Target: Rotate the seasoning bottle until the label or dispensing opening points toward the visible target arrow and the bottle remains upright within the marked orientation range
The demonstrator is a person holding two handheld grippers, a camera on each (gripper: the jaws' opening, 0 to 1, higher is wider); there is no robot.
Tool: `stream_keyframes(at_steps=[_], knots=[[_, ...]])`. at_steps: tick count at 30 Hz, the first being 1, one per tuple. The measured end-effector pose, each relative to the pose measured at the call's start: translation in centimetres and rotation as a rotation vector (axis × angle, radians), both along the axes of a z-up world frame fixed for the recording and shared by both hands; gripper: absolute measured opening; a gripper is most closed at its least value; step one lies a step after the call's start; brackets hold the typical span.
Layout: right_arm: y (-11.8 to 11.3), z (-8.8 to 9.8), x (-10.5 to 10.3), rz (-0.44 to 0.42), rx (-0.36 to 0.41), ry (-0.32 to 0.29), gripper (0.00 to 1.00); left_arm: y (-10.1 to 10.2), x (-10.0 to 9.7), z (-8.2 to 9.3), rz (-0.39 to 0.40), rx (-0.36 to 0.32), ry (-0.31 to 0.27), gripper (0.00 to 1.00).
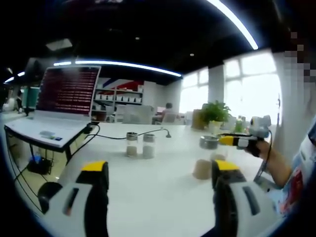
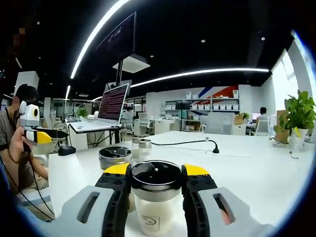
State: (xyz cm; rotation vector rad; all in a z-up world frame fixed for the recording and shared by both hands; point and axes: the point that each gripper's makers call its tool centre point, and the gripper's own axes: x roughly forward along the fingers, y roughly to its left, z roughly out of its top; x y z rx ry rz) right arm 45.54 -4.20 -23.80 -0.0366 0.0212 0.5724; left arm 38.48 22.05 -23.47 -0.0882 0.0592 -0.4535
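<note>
White table (image 2: pixel 256 163), wide and bare at mid-frame, with a bottle clamped low and centre in the right gripper view.

Largest first: the table, the open laptop (image 1: pixel 61 101) at upper left of the left gripper view, then the seasoning bottle (image 2: pixel 154 195), gripped just under its dark lid by the right gripper (image 2: pixel 155 173), jaws touching both sides. The left gripper (image 1: pixel 160 170) hangs released, holding nothing. Twisting too fast could tilt the bottle, or knock the second jar (image 2: pixel 115 157) just beside it. No arrow is visible.
</note>
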Motion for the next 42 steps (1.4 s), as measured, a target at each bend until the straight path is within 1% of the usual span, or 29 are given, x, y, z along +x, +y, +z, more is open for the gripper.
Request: stream_keyframes(at_steps=[9,17,34,35,38,39,42], knots=[[-0.3,0.0,0.0,-0.058,0.01,-0.015,0.4,0.0,-0.1,0.0,0.0,0.0,0.001,0.91],[-0.2,0.0,-0.4,-0.096,-0.005,-0.025,0.4,0.0,-0.3,-0.1,0.002,-0.002,0.001,0.91],[-0.4,-0.1,-0.2,-0.13,-0.008,-0.039,0.4,0.1,-0.3,-0.1,0.002,-0.003,0.004,0.91],[-0.4,-0.2,-0.2,-0.133,0.0,-0.034,0.42,0.1,-0.3,-0.1,0.003,-0.003,0.004,0.91],[-1.2,-0.1,0.2,-0.174,0.024,-0.027,0.65,0.1,-0.3,-0.2,0.002,-0.002,0.006,0.91],[-1.4,0.0,0.2,-0.182,0.023,-0.025,0.67,0.1,-0.3,-0.2,0.002,-0.003,0.006,0.91],[-1.7,0.6,-0.2,-0.185,0.024,-0.036,0.66,0.1,-0.3,-0.2,0.003,-0.004,0.007,0.91]])
